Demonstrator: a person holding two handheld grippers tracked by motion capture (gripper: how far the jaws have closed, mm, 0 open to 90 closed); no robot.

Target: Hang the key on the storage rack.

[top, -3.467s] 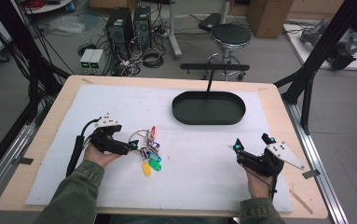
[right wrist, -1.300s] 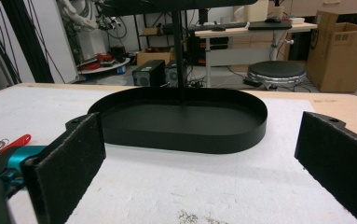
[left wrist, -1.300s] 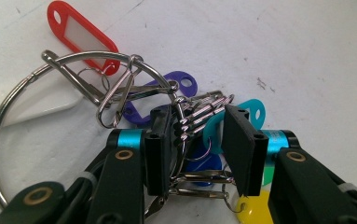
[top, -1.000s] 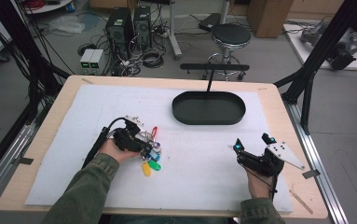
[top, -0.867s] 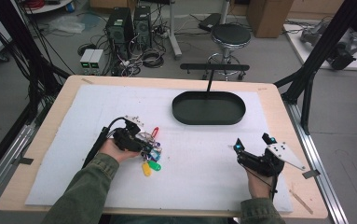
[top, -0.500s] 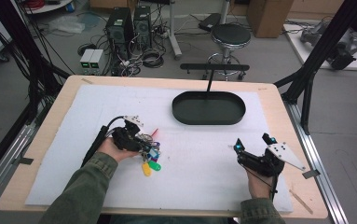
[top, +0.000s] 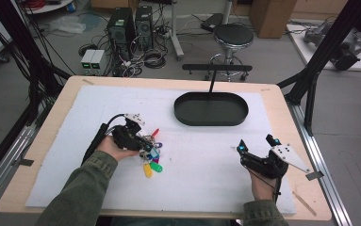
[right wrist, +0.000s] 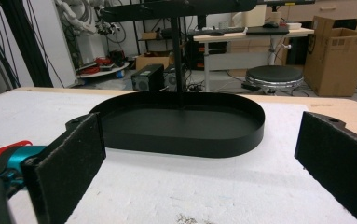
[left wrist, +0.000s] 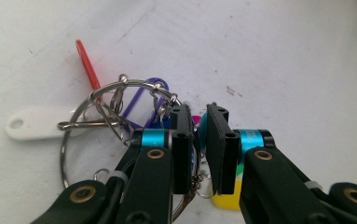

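On the white mat (top: 121,101) that covers the table (top: 282,94), left of centre, I have the left gripper (left wrist: 198,140) down over a bunch of key tags (top: 151,153). From its own camera I see the jaws drawn almost together — only a thin slit between the pads — and inside that slit sit a thin chain and a bit of the ring work, so I read it as pinching the bunch, though I cannot make out exactly which piece is caught. Around the jaws lie a big wire ring (left wrist: 80,126), a red tag (left wrist: 86,63) pointing away, a white tag (left wrist: 38,127) flat to the left, a purple loop (left wrist: 148,91) and a yellow tag (left wrist: 225,201) just under the right jaw. In the high view the yellow and a green tag (top: 157,167) stick out toward me from beneath the gripper. My right gripper (top: 256,148) rests near the mat's right edge, well apart from the tags, with jaws spread wide and nothing between them. Its camera looks straight at the black oval tray (right wrist: 241,135), which stands on the far half of the mat, with a thin black post (right wrist: 177,51) rising behind it — a T-shaped stand.
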